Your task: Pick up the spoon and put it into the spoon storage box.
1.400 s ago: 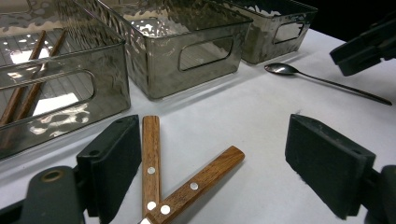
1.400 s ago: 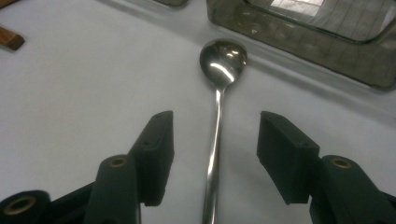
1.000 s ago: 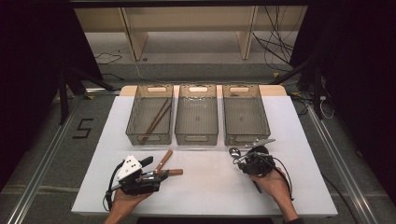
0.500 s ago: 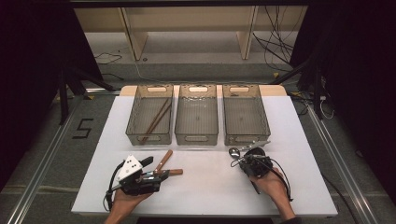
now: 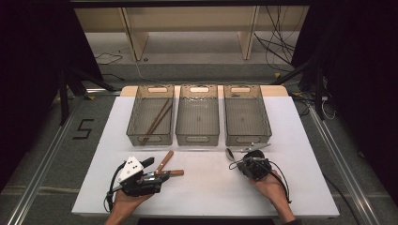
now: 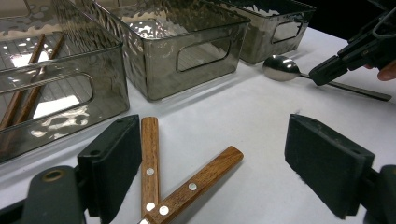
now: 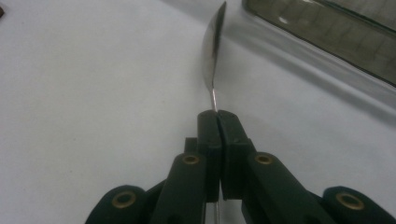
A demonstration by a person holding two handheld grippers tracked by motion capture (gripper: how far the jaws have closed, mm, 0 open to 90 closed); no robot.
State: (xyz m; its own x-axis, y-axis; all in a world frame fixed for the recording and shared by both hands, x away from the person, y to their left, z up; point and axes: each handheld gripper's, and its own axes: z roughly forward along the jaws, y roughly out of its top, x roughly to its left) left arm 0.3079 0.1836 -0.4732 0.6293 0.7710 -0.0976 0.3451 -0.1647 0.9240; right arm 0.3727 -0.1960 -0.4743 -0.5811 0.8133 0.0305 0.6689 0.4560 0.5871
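**Right gripper view: spoon handle pinched, ready to lift**

Right gripper view shows your right gripper (image 7: 217,116) with its jaws just closed tight on the thin handle of the spoon (image 7: 213,49), the bowl turned on edge toward the top of the frame. Lift straight and slowly; so narrow a handle could swivel between the pads, so keep the wrist level until the bowl clears the cloth. In the high view the spoon (image 5: 230,153) lies at lower right of centre, just below the right bin (image 5: 246,115), probably its destination, though that is only a guess.

Your left gripper (image 6: 210,163) stands wide open and empty over two wooden-handled utensils (image 6: 189,186) crossed in a V.

Everything rests on a white table cover (image 5: 206,197). Three smoky clear bins sit in a row; the left bin (image 5: 151,115) holds chopsticks (image 5: 157,119). Beyond, a grey floor, pale wooden shelving (image 5: 187,23) and loose cables (image 5: 277,44) between dark curtains.
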